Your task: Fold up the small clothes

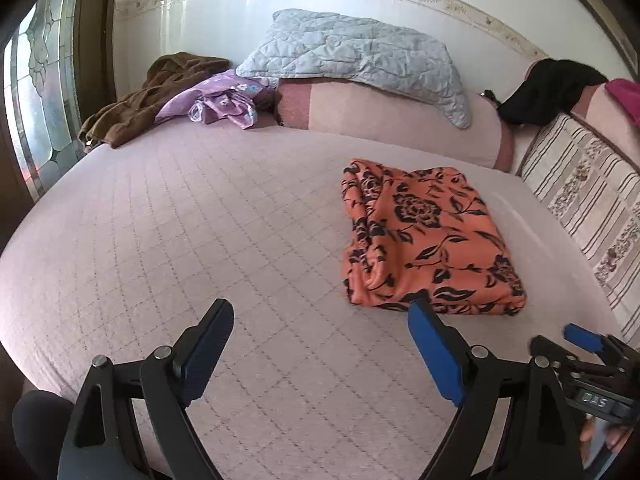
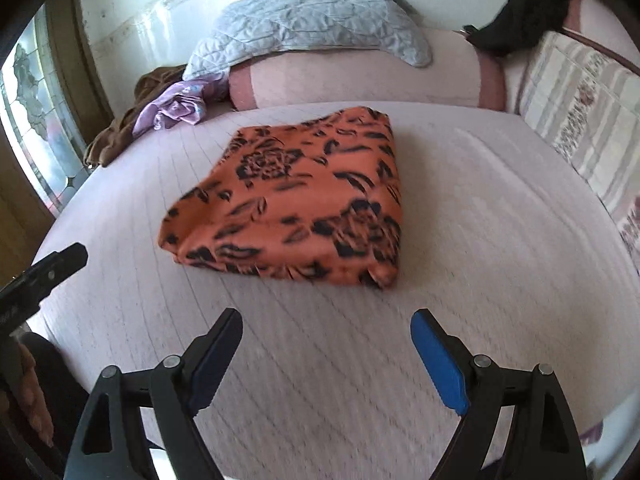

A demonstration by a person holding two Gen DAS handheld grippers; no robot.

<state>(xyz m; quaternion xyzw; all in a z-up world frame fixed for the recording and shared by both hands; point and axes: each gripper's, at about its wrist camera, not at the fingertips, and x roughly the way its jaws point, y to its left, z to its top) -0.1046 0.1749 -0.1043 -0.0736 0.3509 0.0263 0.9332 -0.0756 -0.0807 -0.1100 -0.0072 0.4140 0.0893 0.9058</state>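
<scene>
Orange cloth with a black flower print [image 2: 304, 200] lies folded into a compact block on the pale quilted bed [image 1: 200, 240], nearer its right side, so this piece looks finished. Both tools stand clear of it: the left gripper [image 1: 320, 332] and the right gripper [image 2: 326, 340] each hang with jaws spread wide and nothing between them. Still to fold, I judge, are the lilac garment [image 1: 220, 100] and the brown garment [image 1: 132, 104] heaped loosely at the far left corner, beside the grey quilted pillow [image 1: 352, 56]. No basket, box or other container shows in either view
</scene>
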